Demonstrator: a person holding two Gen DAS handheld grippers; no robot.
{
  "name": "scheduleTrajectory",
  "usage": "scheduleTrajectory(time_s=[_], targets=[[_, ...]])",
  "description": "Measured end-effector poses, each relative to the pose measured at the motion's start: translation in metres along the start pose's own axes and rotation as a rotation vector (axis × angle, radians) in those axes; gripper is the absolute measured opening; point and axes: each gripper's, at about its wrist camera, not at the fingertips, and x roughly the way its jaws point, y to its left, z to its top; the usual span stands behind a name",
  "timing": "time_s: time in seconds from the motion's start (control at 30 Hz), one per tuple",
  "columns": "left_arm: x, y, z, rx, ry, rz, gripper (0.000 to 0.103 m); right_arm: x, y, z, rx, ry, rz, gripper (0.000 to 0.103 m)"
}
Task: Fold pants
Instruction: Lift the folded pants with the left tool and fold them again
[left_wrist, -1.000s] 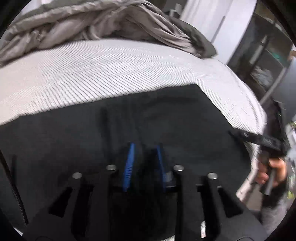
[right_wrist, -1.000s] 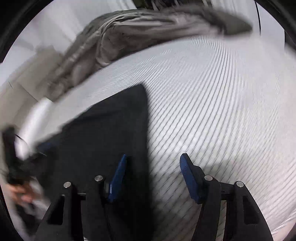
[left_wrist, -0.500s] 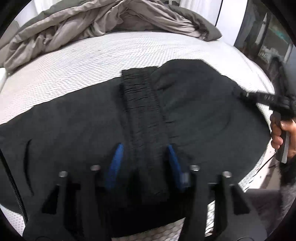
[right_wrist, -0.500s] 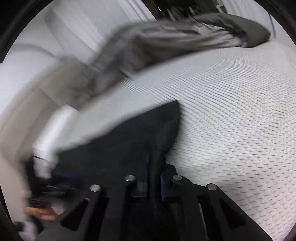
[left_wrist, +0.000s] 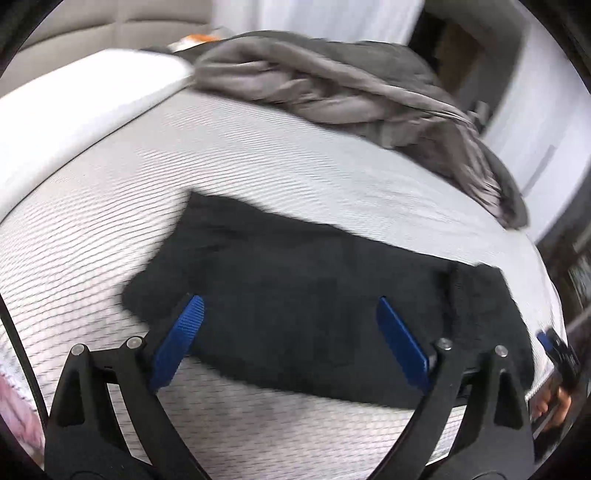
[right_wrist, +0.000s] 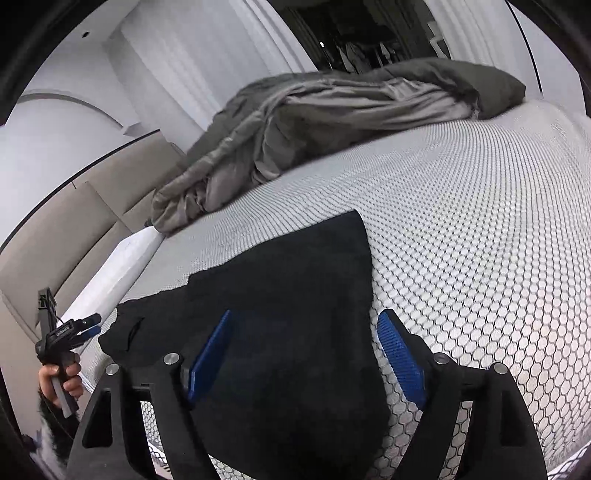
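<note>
The black pants lie folded flat on the white patterned mattress, a dark rectangle near its front edge. My left gripper is open and empty, hovering over the pants' near edge. In the right wrist view the pants reach from the front edge toward the middle. My right gripper is open and empty above the pants' right edge; its right finger is over bare mattress. The left gripper also shows at the far left, and the right gripper at the far right.
A crumpled grey duvet is piled at the back of the bed, also in the right wrist view. A beige padded headboard stands on the left. White walls and a dark doorway lie behind.
Both grippers have let go of the pants and opened wide. The pants now lie folded into a smaller rectangle. Both grippers have drawn back and up from the cloth.
</note>
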Motion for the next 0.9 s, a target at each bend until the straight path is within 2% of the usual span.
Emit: scheduleTrajectory(time_s=[0.07,0.17,0.2,0.23,0.3,0.33,0.43,0.47,0.5,0.6,0.63,0.77,0.9], targets=[[-0.001,0.030,0.001,-0.061,0.011,0.006,0.094,-0.006,-0.001,-0.003,-0.015,0.005,0.008,0.082],[0.012,0.068,-0.005,-0.174,0.124,-0.007,0.091,0.008,0.007,0.000,-0.034,0.024,-0.004,0.082],[0.016,0.075,-0.008,-0.215,0.162,-0.047,0.083,0.012,0.007,-0.001,-0.039,0.030,-0.011,0.082],[0.023,0.084,-0.011,-0.256,0.199,-0.112,0.080,0.022,0.007,0.000,-0.041,0.036,-0.012,0.082],[0.032,0.093,-0.011,-0.301,0.202,-0.150,0.074,0.023,0.005,-0.002,-0.044,0.042,-0.016,0.082],[0.039,0.097,-0.011,-0.333,0.187,-0.146,0.071,0.024,0.005,-0.003,-0.043,0.043,-0.016,0.082],[0.054,0.103,-0.001,-0.385,0.160,-0.078,0.041,0.025,0.005,-0.005,-0.040,0.048,-0.019,0.082],[0.057,0.101,0.003,-0.374,0.144,-0.027,0.027,0.026,0.005,-0.006,-0.040,0.052,-0.016,0.082],[0.057,0.097,0.006,-0.349,0.128,0.000,0.022,0.027,0.006,-0.006,-0.042,0.053,-0.014,0.082],[0.037,0.065,0.013,-0.241,0.016,0.057,0.012,0.028,0.008,-0.006,-0.051,0.045,-0.025,0.082],[0.024,0.048,0.015,-0.191,-0.038,0.059,0.012,0.027,0.007,-0.006,-0.052,0.040,-0.029,0.082],[-0.023,-0.023,0.014,-0.037,-0.171,-0.016,0.010,0.021,0.007,-0.002,-0.055,0.009,-0.034,0.082],[-0.049,-0.124,0.006,0.112,-0.212,-0.138,0.010,0.015,0.003,0.007,-0.012,-0.028,-0.027,0.082]])
